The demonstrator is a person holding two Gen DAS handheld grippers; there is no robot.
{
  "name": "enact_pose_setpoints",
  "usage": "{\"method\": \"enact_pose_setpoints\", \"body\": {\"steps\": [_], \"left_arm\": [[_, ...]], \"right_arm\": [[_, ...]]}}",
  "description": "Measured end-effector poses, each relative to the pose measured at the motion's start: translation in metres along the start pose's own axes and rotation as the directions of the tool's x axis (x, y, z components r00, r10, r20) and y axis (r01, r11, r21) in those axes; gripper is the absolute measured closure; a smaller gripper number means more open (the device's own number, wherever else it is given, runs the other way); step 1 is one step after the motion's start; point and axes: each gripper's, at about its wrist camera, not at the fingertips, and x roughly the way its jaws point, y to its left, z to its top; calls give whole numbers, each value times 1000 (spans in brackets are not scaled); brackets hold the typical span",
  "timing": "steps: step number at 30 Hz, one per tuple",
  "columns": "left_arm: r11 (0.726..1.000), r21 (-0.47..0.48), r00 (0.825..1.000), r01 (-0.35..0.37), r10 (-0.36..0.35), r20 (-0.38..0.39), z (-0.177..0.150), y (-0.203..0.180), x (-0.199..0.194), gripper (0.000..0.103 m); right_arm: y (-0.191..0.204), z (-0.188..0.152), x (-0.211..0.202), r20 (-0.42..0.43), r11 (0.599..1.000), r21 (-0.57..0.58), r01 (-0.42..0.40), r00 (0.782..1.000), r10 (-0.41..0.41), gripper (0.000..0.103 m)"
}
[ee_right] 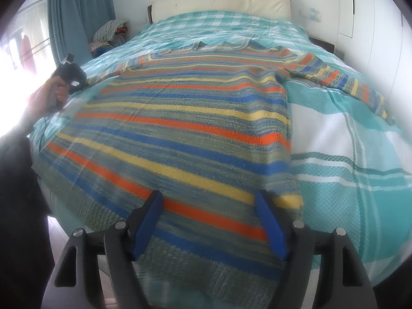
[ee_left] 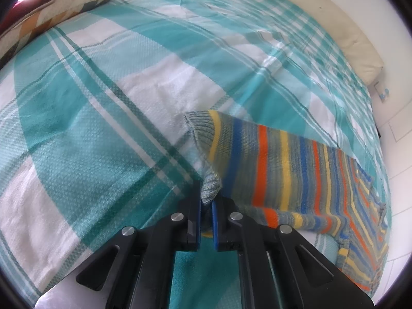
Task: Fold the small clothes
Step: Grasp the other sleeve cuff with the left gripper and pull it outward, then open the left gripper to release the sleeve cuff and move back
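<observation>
- A striped sweater (ee_right: 180,118) lies spread flat on a bed, front of the body facing up, with bands of orange, yellow, blue and grey-green running across it.
- The bed is covered by a teal and white checked bedspread (ee_right: 347,154), and the sweater rests directly on it, its hem nearest the right wrist camera.
- The sweater's one sleeve (ee_right: 342,79) stretches out to the right side, lying flat on the bedspread.
- In the left wrist view the other sleeve (ee_left: 270,159) runs from the body toward the camera, its grey ribbed cuff (ee_left: 200,126) folded over near the end.
- The left gripper (ee_left: 206,203) has its blue-padded fingers pressed nearly together, pinching a fold of the grey ribbed edge of that sleeve.
- The right gripper (ee_right: 208,221) hangs low over the sweater's hem with its fingers spread wide; the knit shows between them, and the pads are not pressing on it.
- A person's hand (ee_right: 55,95) shows at the left edge of the right wrist view, wrapped around the handle of the other gripper.
- A patterned pillow (ee_left: 51,18) lies at the far left corner of the bed in the left wrist view.
- A cream headboard (ee_right: 221,1) stands at the far end of the bed, and a blue curtain (ee_right: 77,13) hangs at the left.
</observation>
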Motion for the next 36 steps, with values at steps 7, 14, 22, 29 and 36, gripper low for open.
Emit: {"method": "enact_pose_setpoints", "body": {"steps": [7,14,22,29,36], "left_arm": [[1000,-1,1000,0,0,1,-1,0,0,98],[1000,8,1000,-4,4,2,-2,0,-1,98],[1000,19,1000,-12,12,5,-3,-1,-2,98],[1000,22,1000,-16,16,8,-3,-2,-2,98],[999,25,1000,-19,19,10,-4,-2,-3,98]], "right_arm": [[0,0,0,0,1000,-1,1,1000,-1,29],[0,-1,0,0,1000,-5,1,1000,-1,27],[1,-1,0,-1,1000,-11,2,1000,-2,26],[1,-1,0,-1,1000,-12,3,1000,-3,25],[1,-1,0,0,1000,-12,3,1000,-3,25]]}}
